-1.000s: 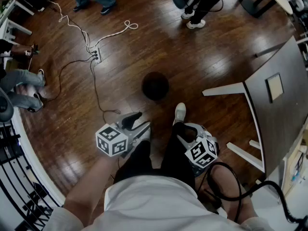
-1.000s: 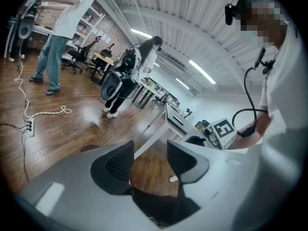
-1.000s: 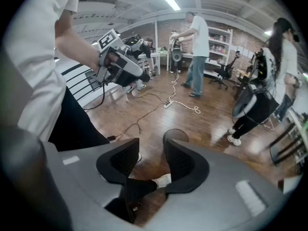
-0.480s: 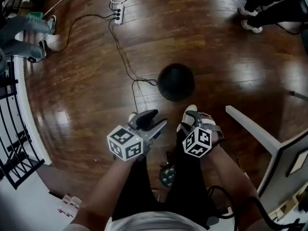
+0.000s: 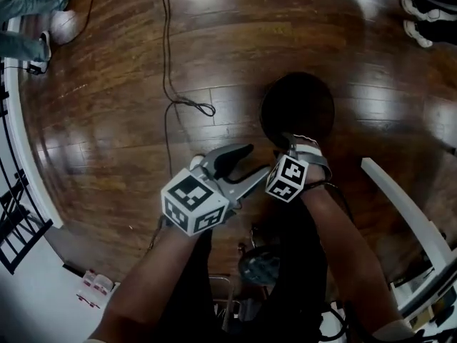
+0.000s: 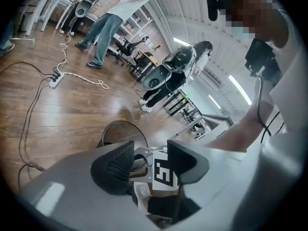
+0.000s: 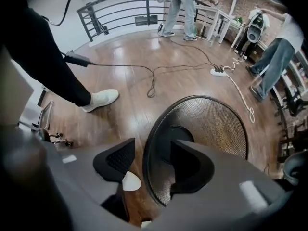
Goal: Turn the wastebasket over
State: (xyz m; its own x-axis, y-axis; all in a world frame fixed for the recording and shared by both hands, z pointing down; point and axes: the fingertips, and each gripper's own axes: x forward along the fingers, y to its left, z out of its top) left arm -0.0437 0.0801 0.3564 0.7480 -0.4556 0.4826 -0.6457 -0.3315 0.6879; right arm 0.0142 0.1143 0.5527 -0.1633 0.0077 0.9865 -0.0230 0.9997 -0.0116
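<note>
The wastebasket (image 5: 296, 109) is a round black mesh bin standing upright on the wooden floor, mouth up. My right gripper (image 5: 294, 147) points straight down at its near rim. In the right gripper view the wastebasket (image 7: 211, 124) fills the middle. There the right gripper (image 7: 151, 165) has its jaws opening, one inside and one outside the rim, pads not pressing. My left gripper (image 5: 241, 164) hangs open just left of the bin with nothing in it. In the left gripper view the left gripper (image 6: 147, 165) frames the right gripper's marker cube (image 6: 163, 177) and the wastebasket's rim (image 6: 120, 125).
A black cable (image 5: 168, 84) runs across the floor left of the bin. A white table leg (image 5: 400, 199) slants at the right. The person's white shoe (image 7: 98, 100) rests near the bin. Other people stand farther off (image 6: 110, 23). A black railing (image 5: 14, 220) borders the left.
Both grippers have come down and forward to the wastebasket, which now looks larger and nearer. The right gripper has turned to point down over the near rim.
</note>
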